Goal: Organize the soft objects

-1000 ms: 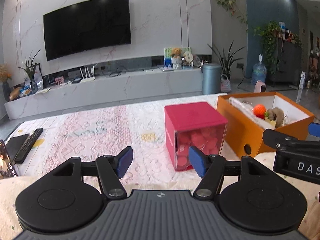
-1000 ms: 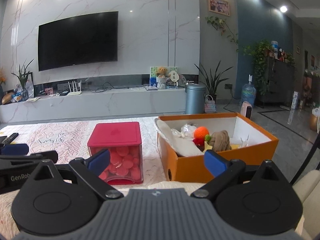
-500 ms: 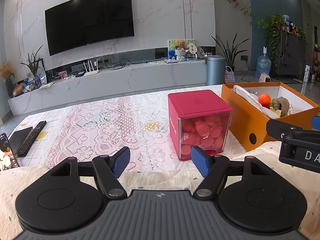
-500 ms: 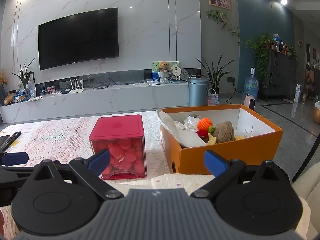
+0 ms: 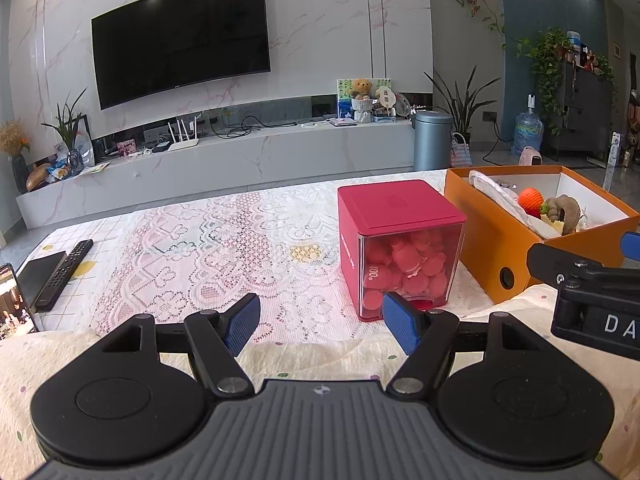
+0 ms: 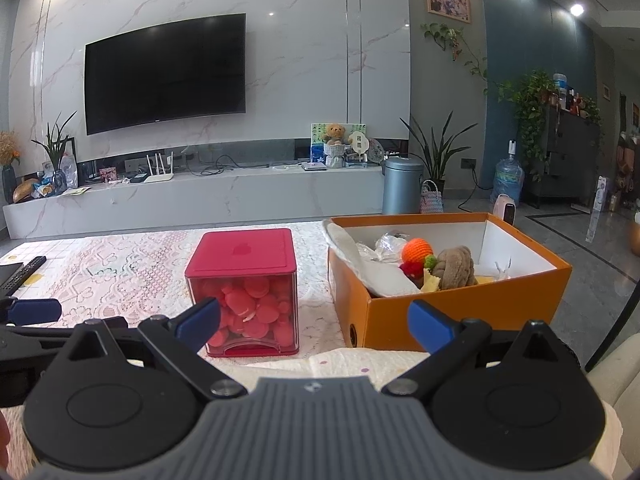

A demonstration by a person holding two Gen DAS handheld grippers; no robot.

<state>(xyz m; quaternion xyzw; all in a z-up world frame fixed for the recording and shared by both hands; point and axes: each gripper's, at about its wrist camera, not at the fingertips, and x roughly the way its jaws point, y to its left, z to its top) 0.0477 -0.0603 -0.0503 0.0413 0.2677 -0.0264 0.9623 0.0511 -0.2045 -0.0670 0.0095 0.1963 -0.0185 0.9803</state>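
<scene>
An open orange box (image 6: 460, 314) stands on the lace-covered table and also shows in the left wrist view (image 5: 484, 240). It holds soft things: an orange knitted ball (image 6: 417, 252), a brown plush knot (image 6: 457, 266), a white cloth (image 6: 360, 256) and clear wrapping. A cream dotted cloth (image 5: 328, 350) lies at the table's near edge under both grippers. My left gripper (image 5: 320, 326) is open and empty above that cloth. My right gripper (image 6: 314, 320) is open and empty, short of the box.
A red-lidded clear cube (image 6: 246, 292) full of red discs stands left of the box. A remote (image 5: 64, 274), a dark box and a phone lie at the far left. A TV wall and floor are beyond the table.
Both grippers have risen and tilted slightly, so the cube and box sit lower in view. Jaws stay open. Nothing was taken hold of.
</scene>
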